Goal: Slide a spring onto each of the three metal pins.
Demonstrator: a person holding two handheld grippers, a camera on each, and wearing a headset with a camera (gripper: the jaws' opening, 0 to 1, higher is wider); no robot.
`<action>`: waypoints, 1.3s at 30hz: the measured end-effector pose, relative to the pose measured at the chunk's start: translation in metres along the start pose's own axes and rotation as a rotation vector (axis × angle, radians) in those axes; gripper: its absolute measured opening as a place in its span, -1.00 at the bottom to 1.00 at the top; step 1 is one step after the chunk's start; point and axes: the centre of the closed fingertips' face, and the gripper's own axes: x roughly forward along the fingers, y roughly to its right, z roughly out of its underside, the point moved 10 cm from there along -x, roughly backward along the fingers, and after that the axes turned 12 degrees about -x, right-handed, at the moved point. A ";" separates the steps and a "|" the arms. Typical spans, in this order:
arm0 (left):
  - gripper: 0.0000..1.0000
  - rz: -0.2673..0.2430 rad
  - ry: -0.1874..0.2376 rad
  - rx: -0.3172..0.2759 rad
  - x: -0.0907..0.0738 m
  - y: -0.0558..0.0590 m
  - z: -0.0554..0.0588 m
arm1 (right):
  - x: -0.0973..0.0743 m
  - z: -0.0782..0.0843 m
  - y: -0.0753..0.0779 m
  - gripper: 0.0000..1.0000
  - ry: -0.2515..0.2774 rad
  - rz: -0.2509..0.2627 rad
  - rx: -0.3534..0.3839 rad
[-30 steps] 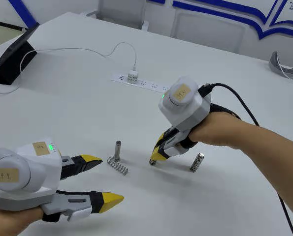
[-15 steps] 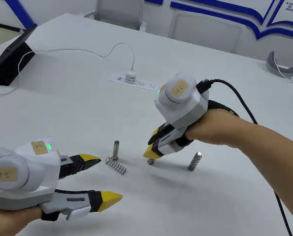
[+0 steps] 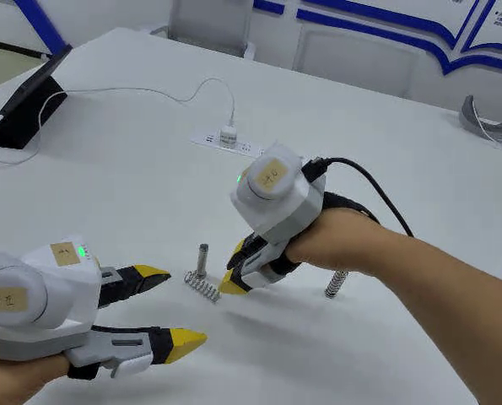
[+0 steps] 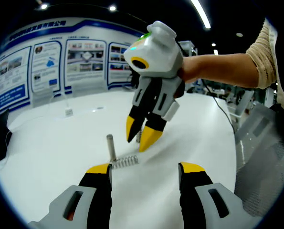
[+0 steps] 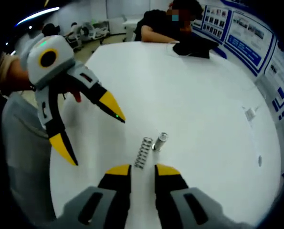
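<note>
Left gripper: the left gripper [image 3: 173, 305] hovered at 8 o'clock in the head view. Its jaws were spread wide and held nothing.
Right gripper: the right gripper [image 3: 229, 287] pointed down at the table [image 3: 107, 186] near the middle of the head view, with its yellow tips close to the surface. Its own view showed the jaws parted by a narrow gap, with nothing between them.
Bare pin: the bare pin [image 3: 202, 258] stood upright with no spring on it, at about 10 o'clock of the right gripper's tips.
Loose spring: the loose spring [image 3: 202, 287] lay flat on the table at 6 o'clock of the bare pin, one end close by the pin's foot. The right gripper's tips sat just beside it at 3 o'clock. Whether they touched it could not be told.
Fitted spring: a fitted spring [image 3: 337, 283] stood upright on its pin at 3 o'clock of the right gripper, partly hidden by the person's wrist.
Left gripper's outlook: both the bare pin and the loose spring lay ahead between its tips, at 12 o'clock.
Background: a power strip [image 3: 225, 142] lay at 12 o'clock of the bare pin, well apart from it.
</note>
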 end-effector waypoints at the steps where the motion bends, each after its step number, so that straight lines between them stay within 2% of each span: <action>1: 0.14 -0.001 0.000 0.000 0.000 0.000 0.000 | 0.003 0.000 -0.001 -0.59 -0.001 0.002 0.009; 11: 0.13 -0.001 -0.003 -0.003 0.000 -0.002 0.000 | 0.017 0.005 -0.004 -0.64 -0.007 0.027 0.098; 21: 0.12 0.002 -0.003 -0.003 0.000 -0.003 0.000 | 0.028 0.006 -0.007 -0.67 -0.034 0.059 0.146; 32: 0.11 -0.002 -0.007 0.000 -0.001 -0.004 0.000 | 0.030 0.007 -0.009 -0.75 -0.029 0.062 0.156; 39: 0.11 -0.005 -0.013 0.005 -0.001 -0.005 0.001 | 0.022 0.006 -0.013 -0.76 -0.030 0.052 0.122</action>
